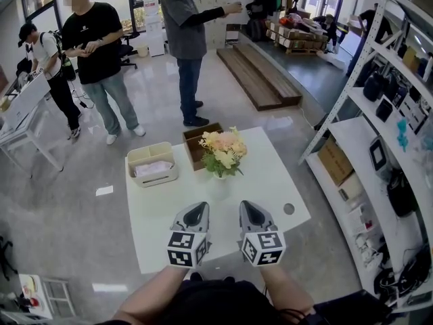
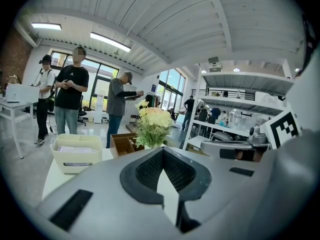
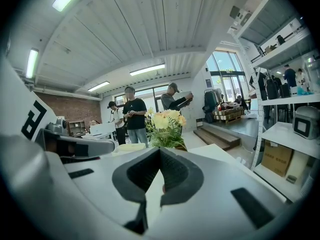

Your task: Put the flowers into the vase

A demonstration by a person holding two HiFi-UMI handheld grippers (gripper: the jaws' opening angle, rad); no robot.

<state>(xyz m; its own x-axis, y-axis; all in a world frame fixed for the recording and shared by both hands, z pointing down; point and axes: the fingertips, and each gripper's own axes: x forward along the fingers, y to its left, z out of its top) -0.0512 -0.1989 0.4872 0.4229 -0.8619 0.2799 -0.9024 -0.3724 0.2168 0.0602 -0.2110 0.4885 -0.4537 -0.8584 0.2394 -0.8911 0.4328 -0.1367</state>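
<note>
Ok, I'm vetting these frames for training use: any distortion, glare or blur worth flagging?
Head view: the shelving bows outward at the edge, window light glares off the glossy floor, the flowers are sharp. Left gripper view: strong fisheye with black corners, ceiling lamps blown out. Right gripper view: same fisheye and dark corners, flowers in focus.

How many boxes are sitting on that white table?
2: a cream bin at the table's far left edge, and a brown wooden box right of it, behind the flowers. None seems hidden.
</note>
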